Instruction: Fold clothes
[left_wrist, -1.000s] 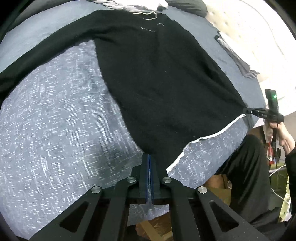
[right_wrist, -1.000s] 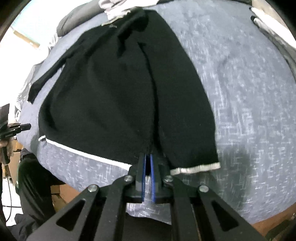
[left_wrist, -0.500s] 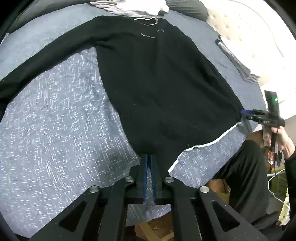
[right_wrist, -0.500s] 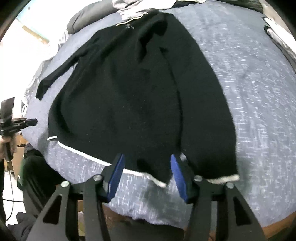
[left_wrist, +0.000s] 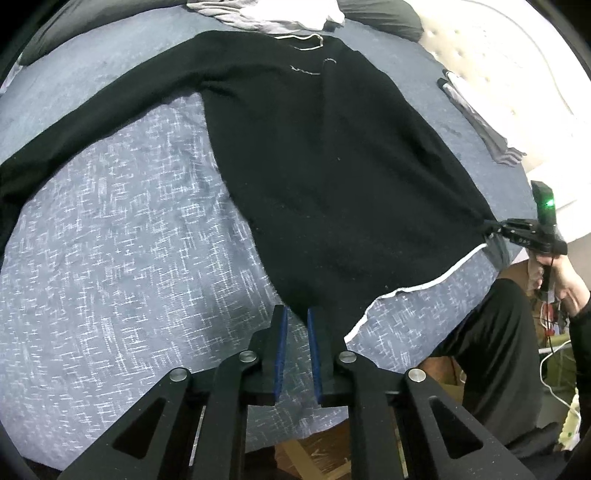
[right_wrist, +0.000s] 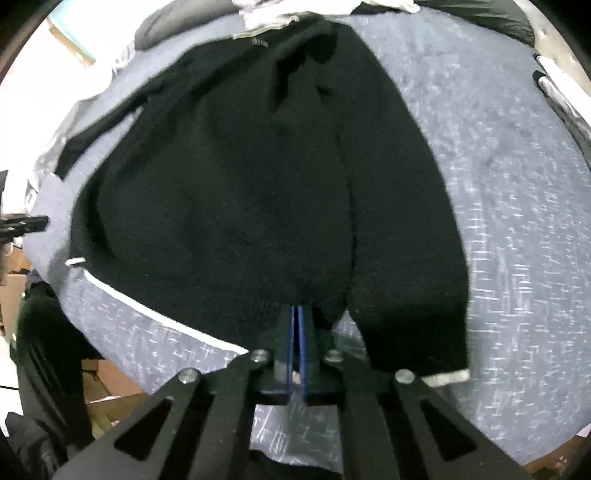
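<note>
A black sweater (left_wrist: 332, 177) with a white hem trim (left_wrist: 424, 286) lies flat on the blue-grey bedspread (left_wrist: 110, 258). One sleeve (left_wrist: 92, 122) stretches out to the left. In the right wrist view the other sleeve (right_wrist: 406, 240) lies along the sweater's (right_wrist: 240, 184) side. My left gripper (left_wrist: 295, 314) is at the hem's near corner, and its jaws are opening. Bedspread shows between the pads, which do not press the cloth. My right gripper (right_wrist: 297, 310) is shut on the hem. In the left wrist view the right gripper (left_wrist: 493, 230) pinches the far hem corner into a point.
Grey and white clothes (left_wrist: 280, 14) and a dark pillow (left_wrist: 380, 18) lie beyond the collar. A striped garment (left_wrist: 476, 122) rests near the white tufted headboard (left_wrist: 498, 55). A person's black trouser leg (left_wrist: 491, 350) stands at the bed's edge. Cables and boxes are below.
The right gripper's jaws opened wide, then closed again on the hem. The left gripper's jaws went from shut to slightly apart. The sweater lies a little flatter.
</note>
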